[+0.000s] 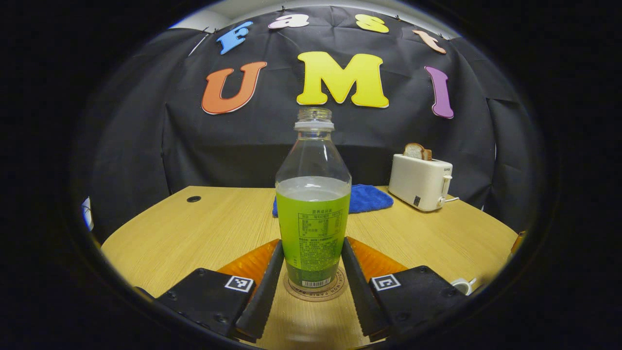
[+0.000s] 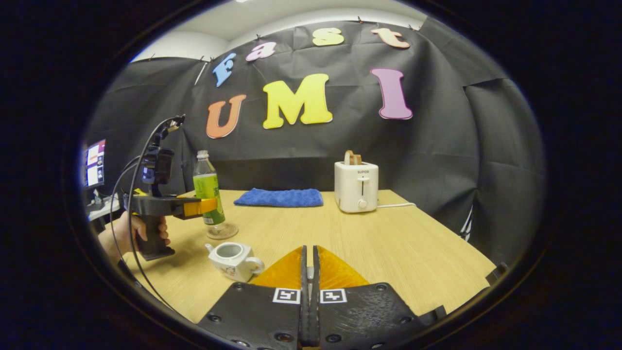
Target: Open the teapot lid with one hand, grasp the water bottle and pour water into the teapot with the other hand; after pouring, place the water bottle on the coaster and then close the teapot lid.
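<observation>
The water bottle (image 1: 313, 209), clear with a green label and no cap, stands upright on the round coaster (image 1: 316, 293). My left gripper (image 1: 312, 243) is shut on its lower half, one finger pressing each side. In the right gripper view the bottle (image 2: 206, 187) and coaster (image 2: 222, 231) sit at the table's left, with the left gripper (image 2: 197, 206) and the hand holding it. The white teapot (image 2: 233, 258) stands lidless just left of my right gripper (image 2: 309, 257), which is shut. A pale sliver of the lid (image 2: 309, 272) shows between its fingers. The teapot's edge (image 1: 464, 286) peeks in at lower right.
A white toaster (image 2: 356, 187) holding bread stands at the back right of the wooden table (image 2: 388, 243), its cord trailing right. A folded blue cloth (image 2: 279, 197) lies at the back centre. A monitor (image 2: 95, 163) sits beyond the table's left edge.
</observation>
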A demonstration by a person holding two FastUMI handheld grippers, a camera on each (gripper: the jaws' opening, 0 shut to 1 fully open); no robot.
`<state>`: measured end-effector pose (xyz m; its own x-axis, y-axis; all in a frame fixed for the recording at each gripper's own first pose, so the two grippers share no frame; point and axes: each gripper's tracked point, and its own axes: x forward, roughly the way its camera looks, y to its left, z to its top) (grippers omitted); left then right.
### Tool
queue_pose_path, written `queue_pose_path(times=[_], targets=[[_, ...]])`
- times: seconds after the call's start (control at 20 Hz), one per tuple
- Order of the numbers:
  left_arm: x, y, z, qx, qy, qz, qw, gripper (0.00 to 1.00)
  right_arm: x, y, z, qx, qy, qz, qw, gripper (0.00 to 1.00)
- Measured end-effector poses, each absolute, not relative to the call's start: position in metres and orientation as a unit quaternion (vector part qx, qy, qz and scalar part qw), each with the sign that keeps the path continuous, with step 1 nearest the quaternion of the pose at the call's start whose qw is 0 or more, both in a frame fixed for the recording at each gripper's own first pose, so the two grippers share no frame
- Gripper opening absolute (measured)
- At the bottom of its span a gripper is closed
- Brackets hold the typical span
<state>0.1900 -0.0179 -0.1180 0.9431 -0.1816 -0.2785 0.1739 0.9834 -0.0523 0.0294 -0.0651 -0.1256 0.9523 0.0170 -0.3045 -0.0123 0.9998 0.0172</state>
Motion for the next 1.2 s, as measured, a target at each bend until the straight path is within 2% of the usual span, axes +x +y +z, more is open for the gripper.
queue_pose_path(times=[0.5,0.8,1.2], targets=[[0.19,-0.02,-0.128,-0.009,0.162,-0.088,0.983,0.77,0.03,-0.066,-0.127,0.008,0.154,0.008,0.988,0.0],[0.179,-0.01,-0.114,-0.016,0.146,-0.068,0.987,0.95,0.031,-0.06,-0.122,0.003,0.151,0.013,0.988,0.0],[0.119,0.035,-0.088,-0.006,0.123,-0.036,0.992,0.95,0.052,-0.007,-0.088,-0.018,0.111,0.068,0.991,0.0]])
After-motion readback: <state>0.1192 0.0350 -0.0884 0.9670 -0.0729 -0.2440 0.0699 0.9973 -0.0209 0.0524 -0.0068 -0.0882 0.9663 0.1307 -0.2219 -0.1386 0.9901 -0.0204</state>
